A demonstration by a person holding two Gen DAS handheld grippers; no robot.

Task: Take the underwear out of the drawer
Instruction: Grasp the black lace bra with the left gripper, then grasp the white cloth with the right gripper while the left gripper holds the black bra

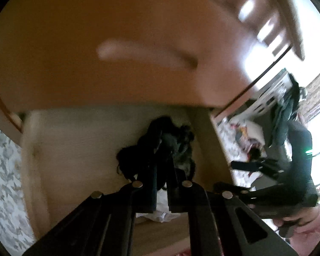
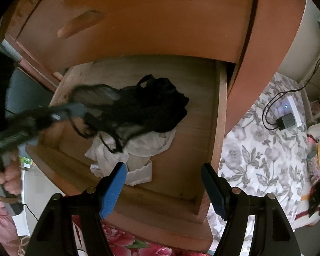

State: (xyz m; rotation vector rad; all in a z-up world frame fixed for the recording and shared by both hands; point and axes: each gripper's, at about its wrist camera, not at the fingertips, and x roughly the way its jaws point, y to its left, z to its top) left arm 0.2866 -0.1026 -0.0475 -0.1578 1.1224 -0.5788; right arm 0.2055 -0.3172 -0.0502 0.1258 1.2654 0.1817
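- Drawer [image 2: 220, 115]: wooden, pulled out from an orange-brown cabinet [image 2: 160, 21]; floral fabric [image 2: 262, 153] lies to its right.
- Black underwear [image 2: 155, 108]: in the drawer, piled partly over a white garment [image 2: 138, 149]; one edge is stretched toward the left hand-held gripper.
- Left hand-held gripper [image 1: 163, 145]: jaws together, clamped on the black underwear; blurred in the right wrist view.
- Right hand-held gripper [image 2: 163, 168]: jaws apart, nothing between them, above the drawer's front corner.
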